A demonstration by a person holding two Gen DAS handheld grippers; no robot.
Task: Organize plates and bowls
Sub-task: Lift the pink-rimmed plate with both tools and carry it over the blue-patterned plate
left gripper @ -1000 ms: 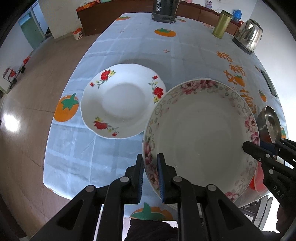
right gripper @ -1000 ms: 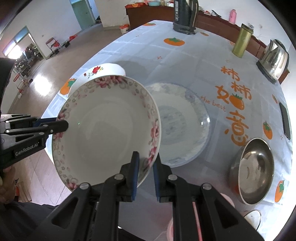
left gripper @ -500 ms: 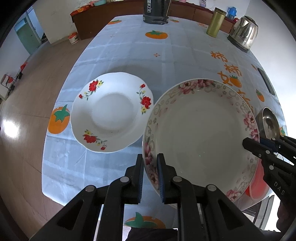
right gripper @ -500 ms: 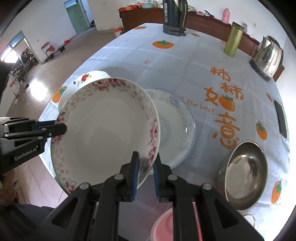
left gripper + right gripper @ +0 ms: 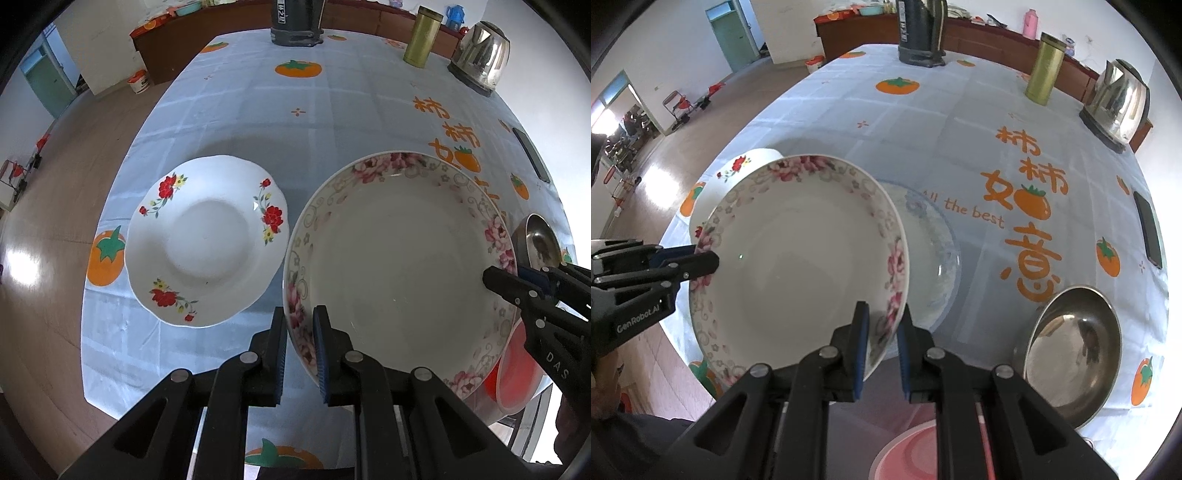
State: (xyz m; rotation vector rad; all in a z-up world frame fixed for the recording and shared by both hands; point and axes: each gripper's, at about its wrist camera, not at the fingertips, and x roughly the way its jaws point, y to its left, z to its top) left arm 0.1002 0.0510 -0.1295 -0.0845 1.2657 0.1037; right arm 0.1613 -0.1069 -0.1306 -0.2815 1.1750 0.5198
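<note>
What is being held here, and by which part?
The pink-flowered plate is held by its rim on opposite sides: the left claw grips the rim's left edge, the right claw the right edge. It hangs above the table.

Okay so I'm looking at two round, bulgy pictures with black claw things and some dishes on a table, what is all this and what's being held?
No robot here: a person carries a hand-held two-finger gripper in each hand, and a fisheye camera on each looks along its fingers, hence the bulge. One picture comes from the left gripper, the other from the right gripper; each also shows the other gripper at its edge.

Both are clamped on opposite rims of one pink-flowered plate, held above the table, which has a blue cloth with orange fruit prints.

On the table lie a white plate with red flowers, a clear glass plate partly hidden under the held one, and a steel bowl. Farther back stand a gold canister, a steel kettle and a dark appliance. A dark phone-like slab lies at the right edge.
</note>
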